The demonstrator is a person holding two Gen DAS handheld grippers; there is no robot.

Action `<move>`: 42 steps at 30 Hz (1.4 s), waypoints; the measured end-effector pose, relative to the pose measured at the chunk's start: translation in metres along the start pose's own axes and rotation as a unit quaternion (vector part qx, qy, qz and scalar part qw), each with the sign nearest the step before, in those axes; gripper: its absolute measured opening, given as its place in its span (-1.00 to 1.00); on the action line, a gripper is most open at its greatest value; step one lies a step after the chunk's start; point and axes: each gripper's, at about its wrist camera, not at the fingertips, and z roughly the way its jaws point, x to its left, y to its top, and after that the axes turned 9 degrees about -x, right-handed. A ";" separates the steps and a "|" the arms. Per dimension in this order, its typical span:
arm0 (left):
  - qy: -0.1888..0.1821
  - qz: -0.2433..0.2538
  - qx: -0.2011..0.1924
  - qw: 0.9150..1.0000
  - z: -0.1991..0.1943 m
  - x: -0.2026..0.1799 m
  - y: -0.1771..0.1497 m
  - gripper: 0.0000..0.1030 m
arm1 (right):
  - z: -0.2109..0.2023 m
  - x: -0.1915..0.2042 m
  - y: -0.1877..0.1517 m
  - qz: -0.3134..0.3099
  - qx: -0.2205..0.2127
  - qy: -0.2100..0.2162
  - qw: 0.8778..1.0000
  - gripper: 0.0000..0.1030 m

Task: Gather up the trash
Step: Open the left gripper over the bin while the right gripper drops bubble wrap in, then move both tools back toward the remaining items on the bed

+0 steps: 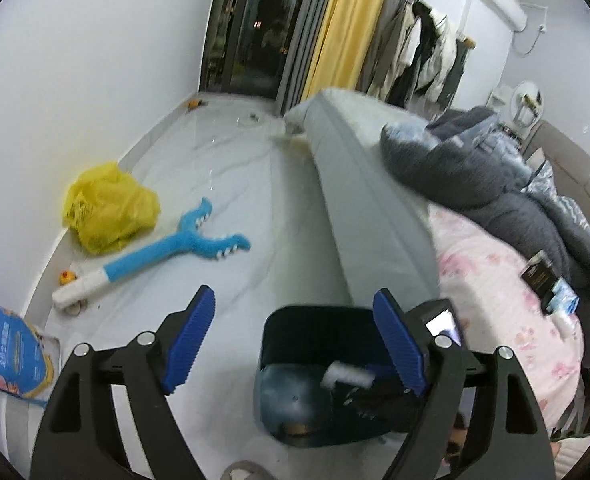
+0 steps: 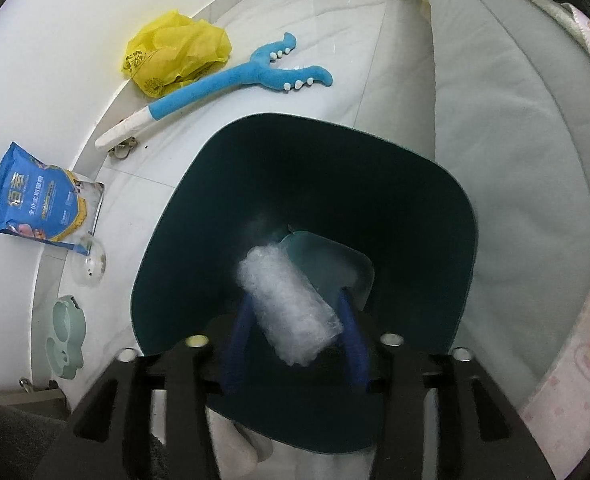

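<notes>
The left hand-held gripper (image 1: 295, 340) has a black frame of angled struts with triangular cut-outs, round silver screw heads at the joints, and two blue ribbed pads. The right hand-held gripper (image 2: 297, 320) shows the same black struts, silver screws and blue fingers.

Beside the matt dark plastic bin (image 2: 167, 240): crinkly yellow plastic bag (image 2: 175, 52), plush blue toy (image 2: 231, 80), glossy floor tiles (image 2: 335, 40).
</notes>
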 end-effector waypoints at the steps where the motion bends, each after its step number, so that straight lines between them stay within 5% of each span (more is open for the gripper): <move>1: -0.004 0.003 -0.007 1.000 -0.003 -0.003 0.002 0.66 | -0.003 0.000 0.001 0.001 -0.005 0.002 1.000 0.31; 16: -0.038 0.041 -0.079 0.995 -0.025 -0.065 0.027 0.82 | -0.115 -0.016 0.009 0.004 -0.164 0.059 0.985 0.57; 42: -0.101 0.090 -0.074 0.988 -0.003 -0.184 0.019 0.87 | -0.224 -0.130 -0.045 -0.042 -0.284 -0.011 0.958 0.63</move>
